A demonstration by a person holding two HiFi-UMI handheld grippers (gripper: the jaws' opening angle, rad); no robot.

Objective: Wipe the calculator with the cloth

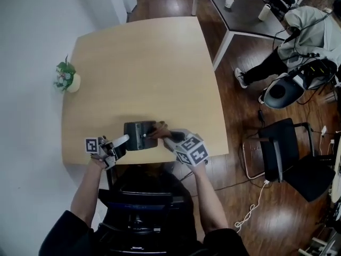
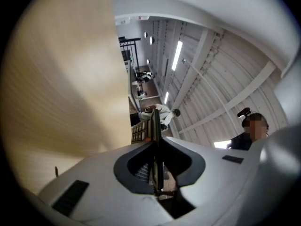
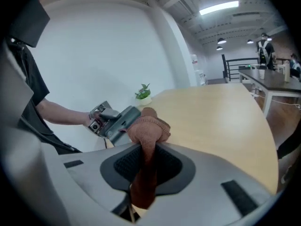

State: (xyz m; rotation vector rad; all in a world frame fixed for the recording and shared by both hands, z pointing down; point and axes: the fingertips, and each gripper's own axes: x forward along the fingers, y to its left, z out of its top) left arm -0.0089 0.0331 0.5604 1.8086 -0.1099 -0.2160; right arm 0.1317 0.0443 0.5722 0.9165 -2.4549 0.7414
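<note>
Brown cloth (image 3: 146,128) is clamped in the right claw (image 1: 164,135), bunched into a wad ahead of the jaws, with a tail hanging back between them. Left claw (image 1: 121,142) is closed on the left edge of the calculator (image 1: 138,136). Its own view shows the calculator edge-on between the pads, with the keys facing the tabletop (image 1: 144,63) side of that view. The calculator lies at the near edge of the tabletop, its longer side running left to right between the two claws. Whether it rests on the wood or is held just clear cannot be told. The wad meets the calculator's right end, so the calculator lies directly left of the right claw. The wipe would likely run leftward along that axis toward the holding claw.
</note>
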